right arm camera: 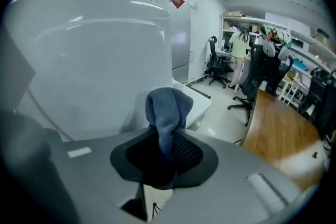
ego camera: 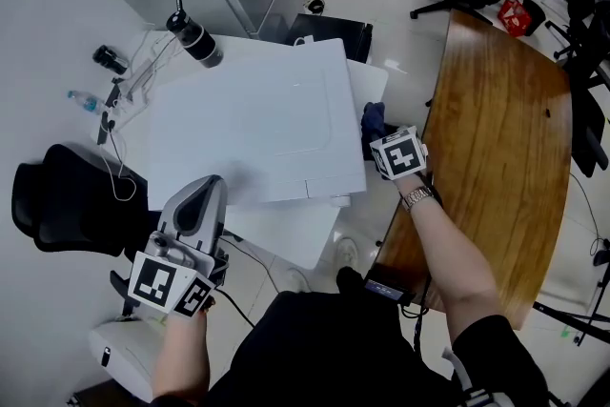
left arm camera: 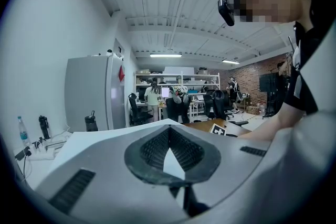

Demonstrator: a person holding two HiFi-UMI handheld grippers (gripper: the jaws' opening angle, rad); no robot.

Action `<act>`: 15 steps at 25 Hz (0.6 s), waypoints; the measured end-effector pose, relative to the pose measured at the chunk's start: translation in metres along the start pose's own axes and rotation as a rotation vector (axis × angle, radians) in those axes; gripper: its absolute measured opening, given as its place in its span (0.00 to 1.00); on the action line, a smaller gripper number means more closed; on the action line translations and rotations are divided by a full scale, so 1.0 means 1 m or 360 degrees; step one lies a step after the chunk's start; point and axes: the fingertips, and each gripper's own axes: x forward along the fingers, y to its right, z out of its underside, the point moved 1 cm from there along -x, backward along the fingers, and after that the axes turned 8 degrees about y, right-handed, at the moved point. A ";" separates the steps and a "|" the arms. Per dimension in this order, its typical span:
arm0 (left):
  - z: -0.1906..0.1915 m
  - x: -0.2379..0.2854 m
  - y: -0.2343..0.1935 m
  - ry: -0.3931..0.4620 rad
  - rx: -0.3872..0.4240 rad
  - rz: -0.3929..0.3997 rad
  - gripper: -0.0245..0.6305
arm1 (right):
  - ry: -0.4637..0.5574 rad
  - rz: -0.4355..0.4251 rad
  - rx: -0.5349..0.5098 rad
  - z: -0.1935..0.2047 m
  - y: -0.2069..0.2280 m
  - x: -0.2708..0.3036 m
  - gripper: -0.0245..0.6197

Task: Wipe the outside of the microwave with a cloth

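Slippage risk: blue cloth (right arm camera: 167,110) pinched by one end in right gripper (right arm camera: 165,150) jaws, held at right side of white microwave (ego camera: 257,119); could tug free under a hard drag. Could also shove the unsteadied microwave along the counter (ego camera: 370,79). Left gripper (left arm camera: 169,152) jaws pressed together, empty. No legible writing; red sticker (right arm camera: 177,0) unreadable.

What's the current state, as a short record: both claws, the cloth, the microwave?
left claw: shut, empty, beside the near left corner of the microwave
right claw: shut on the blue cloth, at the microwave's right side
cloth: bunched, sticking out past the claw tips; contact with the side panel unclear
microwave: white, seen from above
nearby: black bottle behind it; wooden table to the right
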 end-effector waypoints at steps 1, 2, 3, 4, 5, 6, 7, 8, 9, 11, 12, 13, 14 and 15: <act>0.000 -0.001 0.000 0.0007 -0.0005 0.0004 0.04 | 0.0003 0.0005 0.0002 0.001 0.000 -0.003 0.16; 0.000 -0.003 0.000 0.0016 -0.0010 0.0010 0.04 | 0.0006 0.0012 0.0003 0.001 -0.001 -0.007 0.16; -0.001 -0.005 0.000 0.0025 -0.0013 0.0017 0.04 | 0.0010 0.0021 0.0003 0.000 -0.002 -0.012 0.16; -0.003 -0.007 0.000 0.0035 -0.0015 0.0026 0.04 | 0.0015 0.0036 0.0001 0.000 -0.002 -0.017 0.16; -0.004 -0.010 0.001 0.0046 -0.0017 0.0036 0.04 | 0.0022 0.0052 -0.0001 -0.001 -0.002 -0.022 0.16; -0.005 -0.013 0.000 0.0058 -0.0020 0.0045 0.04 | 0.0030 0.0069 -0.0003 -0.002 -0.003 -0.028 0.16; -0.006 -0.017 -0.001 0.0070 -0.0025 0.0054 0.04 | 0.0040 0.0086 -0.0004 -0.003 -0.004 -0.034 0.16; -0.007 -0.021 -0.002 0.0081 -0.0031 0.0061 0.04 | 0.0051 0.0103 -0.0005 -0.005 -0.006 -0.041 0.16; -0.008 -0.025 -0.003 0.0091 -0.0037 0.0068 0.04 | 0.0064 0.0118 -0.0008 -0.008 -0.008 -0.049 0.16; -0.009 -0.035 -0.005 0.0113 -0.0051 0.0082 0.04 | 0.0094 0.0150 -0.0013 -0.012 -0.015 -0.065 0.16; -0.010 -0.040 -0.006 0.0123 -0.0058 0.0090 0.04 | 0.0110 0.0166 -0.0016 -0.015 -0.019 -0.073 0.16; -0.010 -0.046 -0.007 0.0133 -0.0065 0.0099 0.04 | 0.0125 0.0185 -0.0020 -0.017 -0.023 -0.083 0.16; -0.010 -0.052 -0.007 0.0144 -0.0073 0.0111 0.04 | 0.0141 0.0207 -0.0025 -0.018 -0.026 -0.092 0.16; -0.009 -0.058 -0.007 0.0154 -0.0081 0.0125 0.04 | 0.0156 0.0231 -0.0031 -0.020 -0.029 -0.102 0.16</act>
